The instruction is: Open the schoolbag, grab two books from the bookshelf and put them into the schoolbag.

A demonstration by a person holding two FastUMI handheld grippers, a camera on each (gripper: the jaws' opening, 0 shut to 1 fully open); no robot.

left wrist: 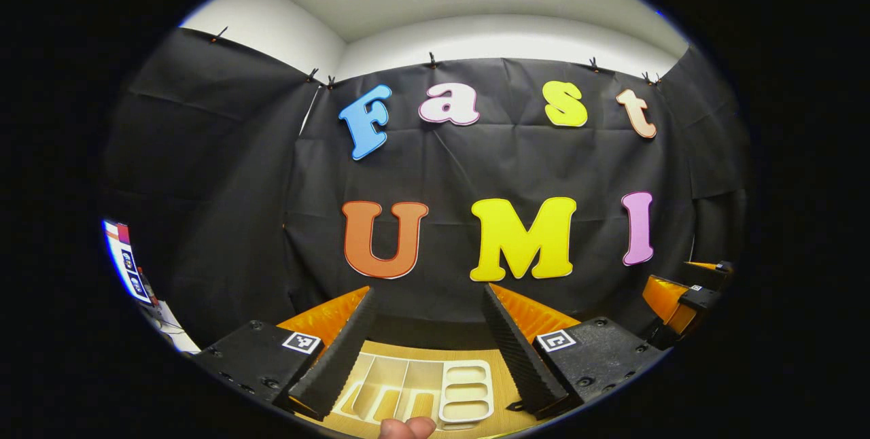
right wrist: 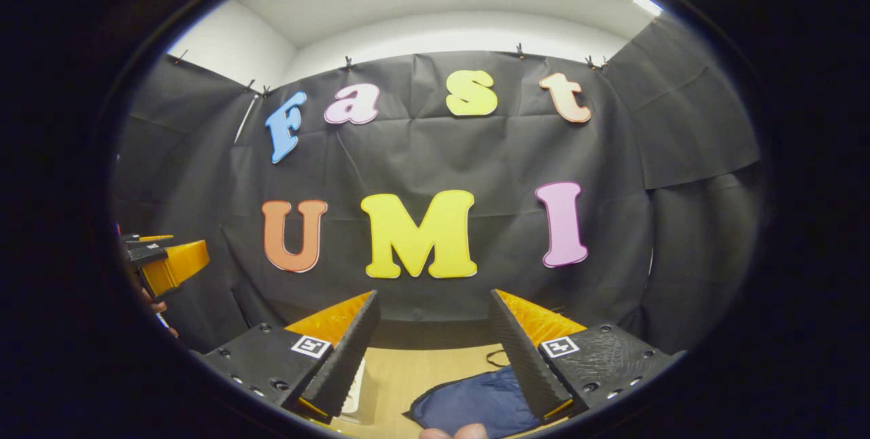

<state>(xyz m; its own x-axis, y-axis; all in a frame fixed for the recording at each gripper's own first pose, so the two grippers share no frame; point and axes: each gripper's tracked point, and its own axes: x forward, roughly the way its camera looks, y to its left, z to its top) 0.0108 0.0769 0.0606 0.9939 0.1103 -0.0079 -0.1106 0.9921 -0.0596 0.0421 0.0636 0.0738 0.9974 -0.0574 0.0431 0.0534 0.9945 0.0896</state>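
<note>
Both tongs are held level above the table, each spread wide and holding nothing. The left tongs (left wrist: 425, 350) face the booth wall, with a white divided tray (left wrist: 435, 391) lying on the wooden table (left wrist: 503, 374) at 6 o'clock between the fingers. The right tongs (right wrist: 431, 350) have the schoolbag (right wrist: 476, 401) at 6 o'clock, low between the fingers and apart from them.

Schoolbag: dark blue soft fabric, slumped flat on the table with a thin dark loop, probably a strap or pull, at its far edge. Whether it is zipped cannot be told from here. The bookshelf and books cannot be located from these frames. Judgement: the task is at its start, with the bag yet to be opened.

Risks:
- Limp cloth may bunch or lift off the table when one tongs pulls at the opening unless the other pins the bag down
- The smooth wooden table gives little grip, so the bag may slide
- The rigid plastic tray sits close by and may be knocked during a reach

The finger faces are ribbed, which should help grip fabric
</note>
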